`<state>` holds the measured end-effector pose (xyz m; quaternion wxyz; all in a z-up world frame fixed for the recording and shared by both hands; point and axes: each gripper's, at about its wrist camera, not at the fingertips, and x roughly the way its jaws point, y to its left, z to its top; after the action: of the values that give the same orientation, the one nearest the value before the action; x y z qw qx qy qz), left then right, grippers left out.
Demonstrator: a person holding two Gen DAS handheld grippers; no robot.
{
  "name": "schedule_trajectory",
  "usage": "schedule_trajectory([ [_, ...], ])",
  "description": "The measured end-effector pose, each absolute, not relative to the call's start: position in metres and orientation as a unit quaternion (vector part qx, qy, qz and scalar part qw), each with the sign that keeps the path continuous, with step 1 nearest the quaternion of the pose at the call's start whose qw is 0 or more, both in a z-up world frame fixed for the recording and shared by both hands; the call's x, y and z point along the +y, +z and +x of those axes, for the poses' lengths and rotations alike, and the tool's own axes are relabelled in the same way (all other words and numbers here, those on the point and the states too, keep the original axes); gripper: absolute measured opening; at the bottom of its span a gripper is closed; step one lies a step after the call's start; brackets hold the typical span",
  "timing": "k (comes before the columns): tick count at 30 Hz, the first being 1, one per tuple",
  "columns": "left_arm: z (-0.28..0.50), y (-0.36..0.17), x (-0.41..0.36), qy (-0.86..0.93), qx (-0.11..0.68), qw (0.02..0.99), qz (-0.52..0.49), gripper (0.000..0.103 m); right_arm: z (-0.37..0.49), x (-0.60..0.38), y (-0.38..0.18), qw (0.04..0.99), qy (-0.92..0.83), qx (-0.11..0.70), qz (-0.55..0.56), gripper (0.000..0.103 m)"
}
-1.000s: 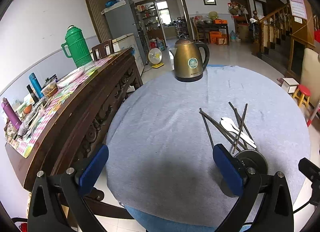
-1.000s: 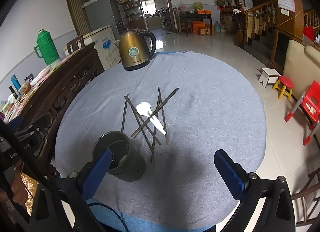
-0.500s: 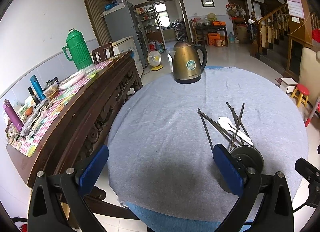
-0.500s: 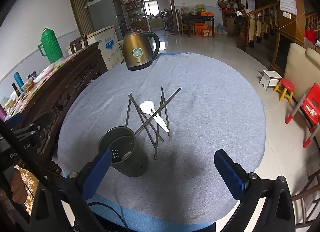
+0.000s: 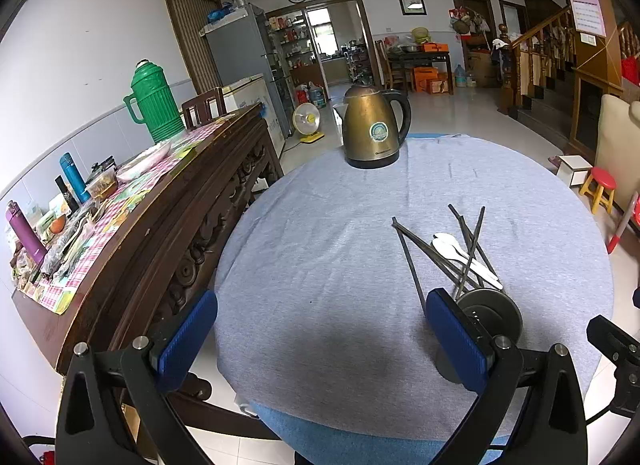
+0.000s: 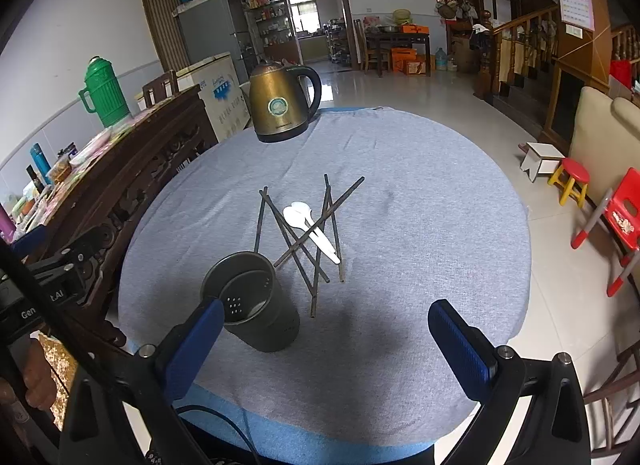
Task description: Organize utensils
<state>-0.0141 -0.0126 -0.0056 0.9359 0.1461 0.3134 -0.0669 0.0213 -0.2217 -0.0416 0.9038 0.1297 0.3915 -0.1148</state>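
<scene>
While unfilled, holder [image 6: 256, 305] beside chopsticks [image 6: 308, 233]

Home dining/living area: round table [image 6: 440, 225] with gray cloth, bronze electric kettle [image 6: 280, 105] far side, carved wooden sideboard [image 5: 168, 233] left, green thermos [image 5: 154, 107], fridge [image 5: 240, 61], staircase [image 5: 540, 45] right, kids' stools [image 6: 570, 181].

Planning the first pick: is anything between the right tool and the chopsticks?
Nothing visible. The right tool hangs open over bare cloth; the chopsticks lie ahead, the holder off to the left.
</scene>
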Motion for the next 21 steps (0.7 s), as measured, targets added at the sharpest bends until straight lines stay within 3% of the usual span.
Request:
schedule_trajectory([
  [21, -0.0181, -0.0048, -0.0039, -0.073, 0.318, 0.936, 0.134, 0.103, 0.0146, -0.2154, -0.0367, 0.905, -0.115, 0.391, 0.125, 0.103],
])
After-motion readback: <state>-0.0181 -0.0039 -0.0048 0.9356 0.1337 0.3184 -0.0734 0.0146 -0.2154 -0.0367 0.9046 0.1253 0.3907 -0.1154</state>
